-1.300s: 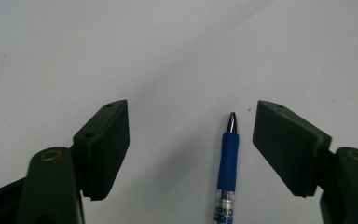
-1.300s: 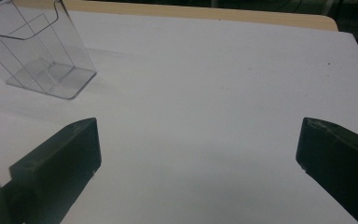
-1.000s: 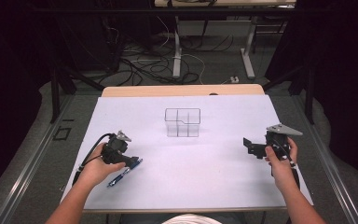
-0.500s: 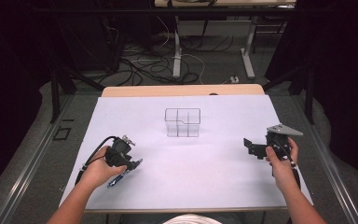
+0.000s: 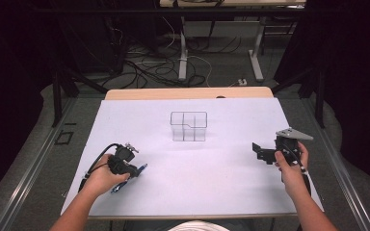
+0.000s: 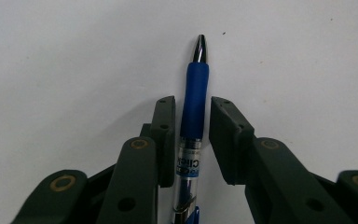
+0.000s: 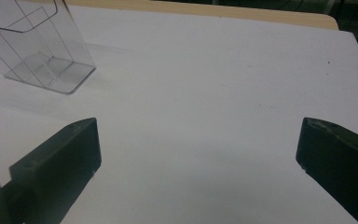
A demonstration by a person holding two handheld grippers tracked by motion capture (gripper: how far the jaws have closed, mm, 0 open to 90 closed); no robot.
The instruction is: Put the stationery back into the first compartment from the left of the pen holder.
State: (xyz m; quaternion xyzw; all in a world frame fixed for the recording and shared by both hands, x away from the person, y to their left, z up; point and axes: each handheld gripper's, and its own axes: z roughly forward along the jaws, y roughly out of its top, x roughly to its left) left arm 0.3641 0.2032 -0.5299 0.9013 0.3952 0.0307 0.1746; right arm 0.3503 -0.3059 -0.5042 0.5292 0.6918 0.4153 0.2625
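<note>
Closing left gripper (image 6: 192, 135) straddles the pen (image 6: 193, 109) — pointing down at the table (image 5: 231, 178).

The pen (image 6: 193, 112) has a deep blue grip, a silver tip and a clear barrel with dark lettering (partly hidden). Both tongs, left (image 6: 191, 140) and right (image 7: 198, 158), are matt black; the left shows brass-coloured rivets. The worktop (image 5: 231, 168) is plain white with a pale wood far edge. The holder (image 5: 188, 126) at the middle is colourless, see-through plastic.
</note>
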